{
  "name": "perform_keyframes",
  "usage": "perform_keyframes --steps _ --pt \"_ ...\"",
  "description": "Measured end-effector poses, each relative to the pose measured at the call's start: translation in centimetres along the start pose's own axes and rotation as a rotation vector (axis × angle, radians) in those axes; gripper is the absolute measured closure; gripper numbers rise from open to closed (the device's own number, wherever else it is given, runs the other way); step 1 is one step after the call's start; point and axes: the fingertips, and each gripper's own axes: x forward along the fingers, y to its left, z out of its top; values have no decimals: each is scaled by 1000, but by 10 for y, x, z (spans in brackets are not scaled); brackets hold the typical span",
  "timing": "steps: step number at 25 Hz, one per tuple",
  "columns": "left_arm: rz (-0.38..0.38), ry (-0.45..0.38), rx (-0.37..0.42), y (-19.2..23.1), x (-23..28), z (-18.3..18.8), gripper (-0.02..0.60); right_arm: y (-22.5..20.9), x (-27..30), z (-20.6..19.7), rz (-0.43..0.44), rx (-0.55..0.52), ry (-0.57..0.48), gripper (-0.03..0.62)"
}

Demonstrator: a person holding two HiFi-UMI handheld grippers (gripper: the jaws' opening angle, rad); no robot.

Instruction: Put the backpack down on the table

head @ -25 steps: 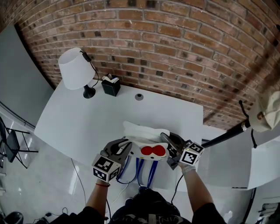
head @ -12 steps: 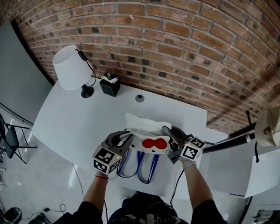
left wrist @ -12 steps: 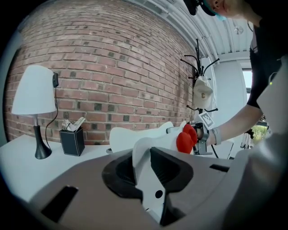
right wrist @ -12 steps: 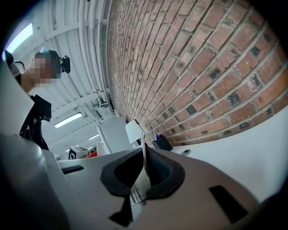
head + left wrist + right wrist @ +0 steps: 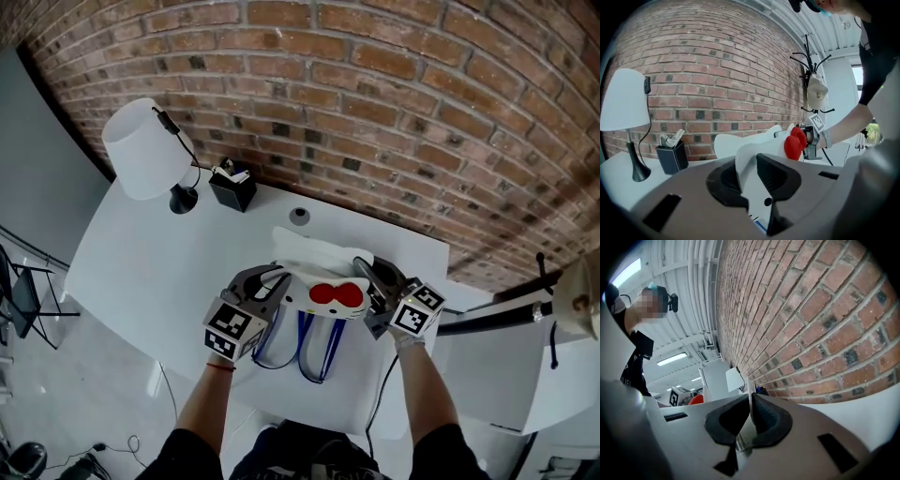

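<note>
- Head view: from high above, steeply down on the white table [image 5: 141, 272]. The brick wall [image 5: 375, 103] runs along the top, and the left gripper [image 5: 267, 284] and right gripper [image 5: 372, 278] sit near, low at centre.
- Left gripper view: close behind its own jaws, low over the tabletop, facing across to the right gripper. The wall is behind and the white lamp [image 5: 621, 101] at its left edge.
- Right gripper view: close behind its own jaws, picture tilted, facing back along the wall to the lamp and the left gripper's marker cube [image 5: 676, 396]. All three views share wall and lamp, and the gripper views face each other across the backpack [image 5: 319, 267].
</note>
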Motion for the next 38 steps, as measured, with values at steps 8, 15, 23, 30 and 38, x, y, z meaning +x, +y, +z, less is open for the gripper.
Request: perform_keyframes --steps 8,15,23,30,38 --pt "-6 5 43 -6 9 0 509 -5 -3 7 1 -101 -16 582" --pt "-45 -14 19 -18 3 -10 509 0 -14 -1 12 -94 -26 579" --pt "-114 -26 -19 -26 -1 -15 509 3 -22 -6 -23 -118 -12 576" --pt "-187 -17 -59 -30 -4 -16 499 2 -26 -7 -46 -116 25 569" --pt "-65 11 -65 -18 -11 -24 407 2 -37 3 -83 -90 -7 520"
